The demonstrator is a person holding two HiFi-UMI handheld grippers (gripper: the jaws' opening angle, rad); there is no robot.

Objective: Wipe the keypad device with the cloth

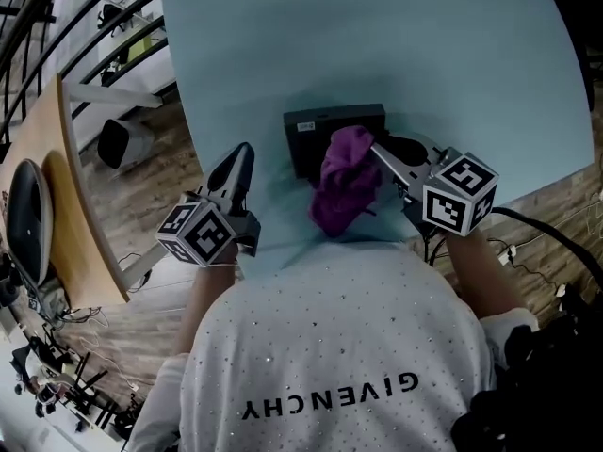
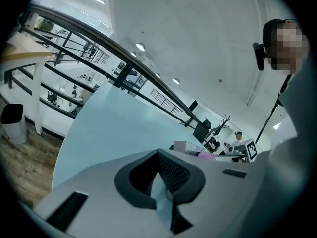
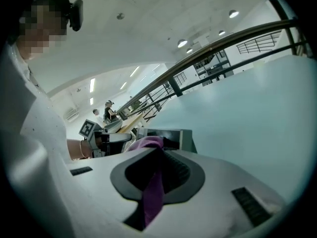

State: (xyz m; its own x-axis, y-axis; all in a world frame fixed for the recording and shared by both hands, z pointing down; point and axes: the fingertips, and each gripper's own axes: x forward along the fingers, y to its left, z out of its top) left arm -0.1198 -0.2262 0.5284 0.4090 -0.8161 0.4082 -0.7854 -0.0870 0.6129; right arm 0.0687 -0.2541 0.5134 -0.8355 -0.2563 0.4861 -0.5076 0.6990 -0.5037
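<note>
The dark keypad device (image 1: 330, 125) lies on the pale blue round table (image 1: 377, 36), close to its near edge. A purple cloth (image 1: 343, 183) is bunched over the device's near right part and hangs toward me. My right gripper (image 1: 375, 153) is shut on this cloth; a strip of cloth (image 3: 153, 197) runs between its jaws, with the device (image 3: 171, 135) just beyond. My left gripper (image 1: 244, 151) hovers left of the device, shut with nothing in it. From the left gripper (image 2: 159, 152), the device (image 2: 185, 146) and cloth (image 2: 205, 154) show at the right.
The table's near edge curves right under both grippers. A wooden desk (image 1: 58, 186) with a dark monitor (image 1: 24, 217) stands at the left, beside a white bin (image 1: 119, 141) and a railing (image 1: 104, 8). Cables (image 1: 532, 243) trail over the wood floor at the right.
</note>
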